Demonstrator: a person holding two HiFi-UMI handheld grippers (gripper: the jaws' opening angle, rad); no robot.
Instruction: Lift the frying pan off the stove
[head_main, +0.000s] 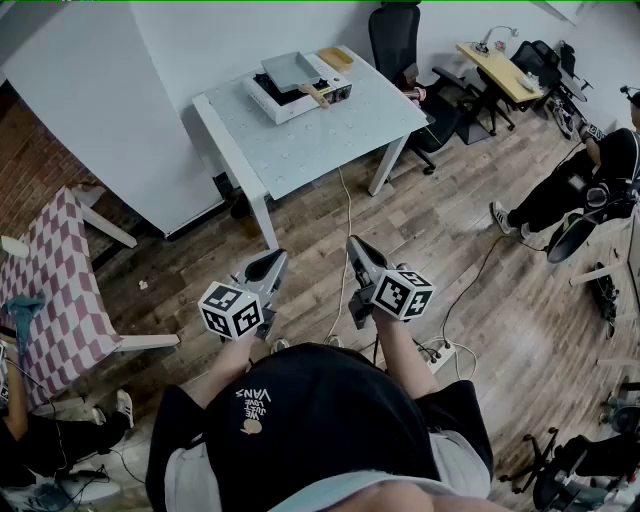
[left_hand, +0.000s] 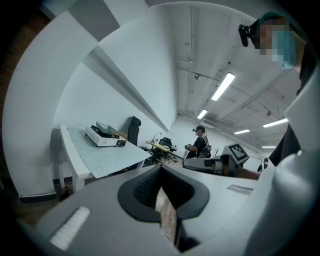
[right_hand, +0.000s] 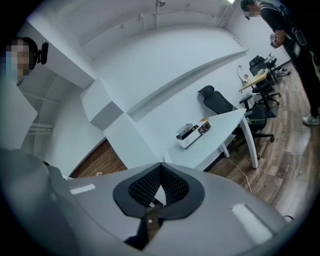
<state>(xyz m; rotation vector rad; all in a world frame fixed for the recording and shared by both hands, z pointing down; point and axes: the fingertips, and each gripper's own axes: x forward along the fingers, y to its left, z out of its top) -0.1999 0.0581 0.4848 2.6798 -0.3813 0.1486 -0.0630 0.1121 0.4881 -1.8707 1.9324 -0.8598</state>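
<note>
While we stand well back from the tabletop (head_main: 330, 135), our left claw (head_main: 272, 262) and right claw (head_main: 357, 245) are both closed tight and empty, held above the wooden floor (head_main: 450, 250); the frying pan (head_main: 290, 70) sits on the white portable stove (head_main: 283, 108) at the tabletop's far end.

The frying pan (head_main: 289, 69) sits on the stove (head_main: 276, 105), at the table's (head_main: 320, 142) far end, chair (head_main: 394, 35) behind.
</note>
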